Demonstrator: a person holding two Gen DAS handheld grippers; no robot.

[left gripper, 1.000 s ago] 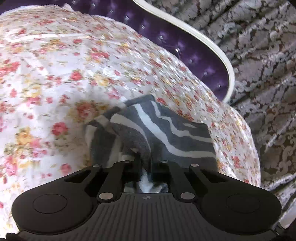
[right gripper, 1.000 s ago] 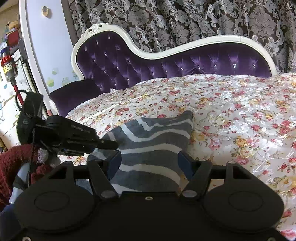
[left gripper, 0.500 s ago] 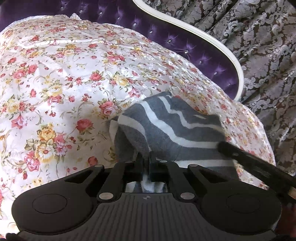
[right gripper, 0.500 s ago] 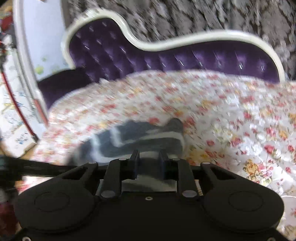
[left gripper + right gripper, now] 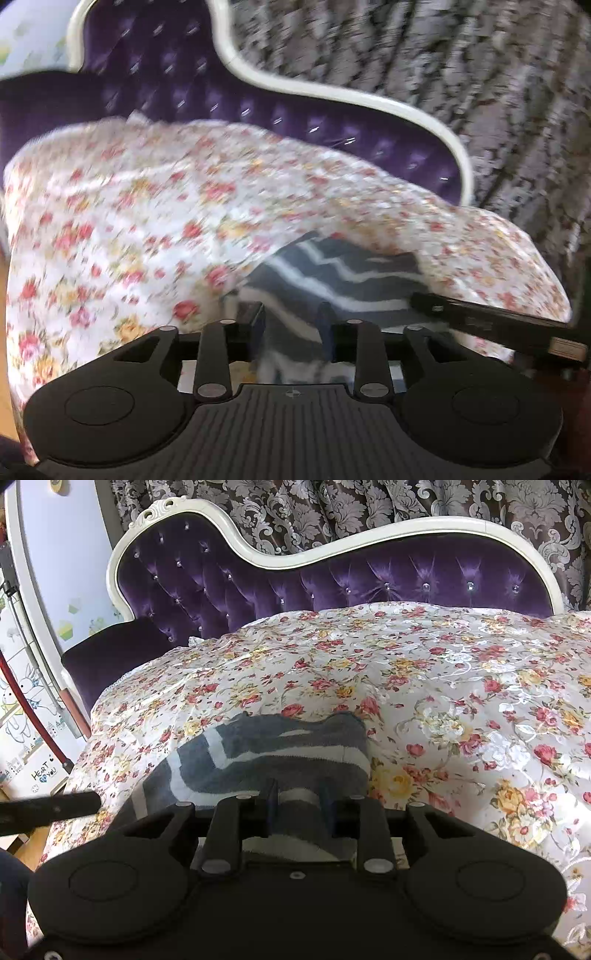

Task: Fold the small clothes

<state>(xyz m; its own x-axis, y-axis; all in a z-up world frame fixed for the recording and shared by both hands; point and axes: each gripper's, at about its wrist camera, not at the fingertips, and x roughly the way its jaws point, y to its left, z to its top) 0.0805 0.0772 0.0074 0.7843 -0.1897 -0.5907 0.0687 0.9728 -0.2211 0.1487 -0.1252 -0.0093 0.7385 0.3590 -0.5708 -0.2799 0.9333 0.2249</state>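
One grey striped garment [image 5: 266, 760] on floral bedspread [image 5: 443, 686], purple headboard [image 5: 369, 579] behind.

Garment [image 5: 273, 760] lies on bedspread [image 5: 461, 701], before headboard [image 5: 406, 576].

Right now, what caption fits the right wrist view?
Right gripper open around a grey striped garment lying on the floral bedspread.

only readable bit – "HEART YOU" on white cartoon-sticker panel [image 5: 42, 773], far left, right wrist view – nothing else legible
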